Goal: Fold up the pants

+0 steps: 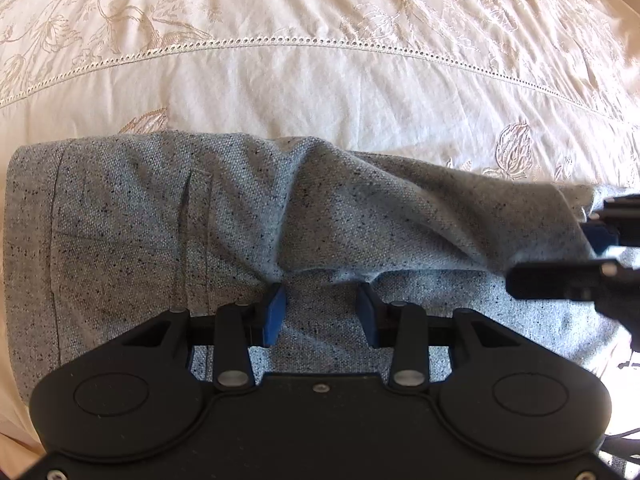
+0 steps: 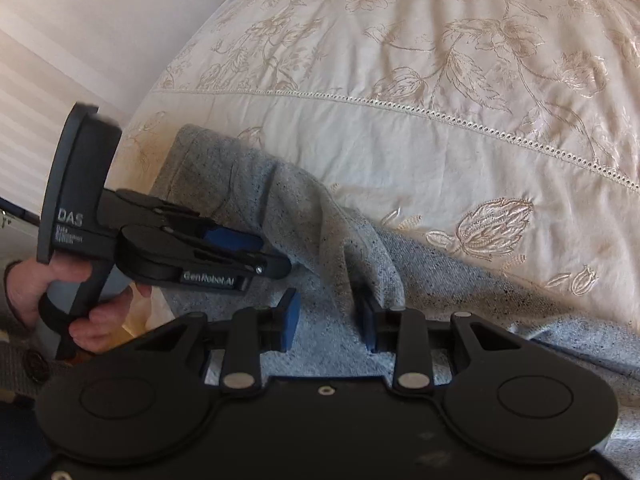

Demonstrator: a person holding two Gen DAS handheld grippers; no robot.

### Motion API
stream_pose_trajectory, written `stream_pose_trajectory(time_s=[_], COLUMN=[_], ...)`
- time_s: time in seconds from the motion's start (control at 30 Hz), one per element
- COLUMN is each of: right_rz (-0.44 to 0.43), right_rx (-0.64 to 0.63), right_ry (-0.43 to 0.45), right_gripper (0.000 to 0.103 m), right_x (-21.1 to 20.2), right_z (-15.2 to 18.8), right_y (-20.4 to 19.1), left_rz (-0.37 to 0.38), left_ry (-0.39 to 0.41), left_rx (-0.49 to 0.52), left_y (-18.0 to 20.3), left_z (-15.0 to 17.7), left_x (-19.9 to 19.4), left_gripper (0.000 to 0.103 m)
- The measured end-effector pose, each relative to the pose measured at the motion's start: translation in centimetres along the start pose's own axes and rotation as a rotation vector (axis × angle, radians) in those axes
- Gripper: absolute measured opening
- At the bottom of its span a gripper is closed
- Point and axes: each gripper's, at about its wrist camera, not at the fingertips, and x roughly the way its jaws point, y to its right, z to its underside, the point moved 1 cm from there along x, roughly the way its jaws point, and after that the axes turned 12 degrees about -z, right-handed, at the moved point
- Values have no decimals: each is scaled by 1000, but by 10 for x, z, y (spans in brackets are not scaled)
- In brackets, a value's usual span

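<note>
1. Left wrist view: grey speckled pants [image 1: 200,220] lie on a cream embroidered bedspread [image 1: 320,92]. The waistband end sits at frame left; the leg runs off to the right and is cut off there.
2. The left gripper [image 1: 320,312] points down at the pants. Its blue pads [image 1: 274,314] stand apart with flat cloth showing between them. A raised fold bunches just past the tips. Whether the pads pinch anything cannot be told.
3. The right gripper [image 1: 600,256] enters at the right edge, blurred and mostly cut off. Its jaws are unreadable here.
4. Right wrist view: the pants [image 2: 320,240] run diagonally across the bedspread [image 2: 400,140], and the lower right part is hidden by the tool body.
5. The right gripper [image 2: 330,320] has its pads apart over cloth, with a ridge of fabric against the right pad. Grasp cannot be told.
6. The left gripper [image 2: 256,248] is seen side-on over the pants, held by a hand [image 2: 92,320]. Its tips are buried in dark shadow.
7. The fabric is a heathered grey weave, creased and partly doubled over.
</note>
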Motion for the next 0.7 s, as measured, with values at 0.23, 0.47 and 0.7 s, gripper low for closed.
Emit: stream_pose_trajectory(time_s=[0.23, 0.47, 0.7], right_rz=[8, 63, 76], right_rx=[142, 150, 135], right_ry=[123, 243, 281], right_gripper=[36, 8, 7], right_x=[14, 4, -4], right_z=[-33, -48, -56], right_y=[24, 32, 31], left_rz=[0, -13, -6], left_ry=[23, 33, 26], left_rx=[54, 89, 54], left_y=[3, -3, -7], left_z=[4, 19, 34], left_x=[-15, -19, -23], left_gripper=[49, 49, 49])
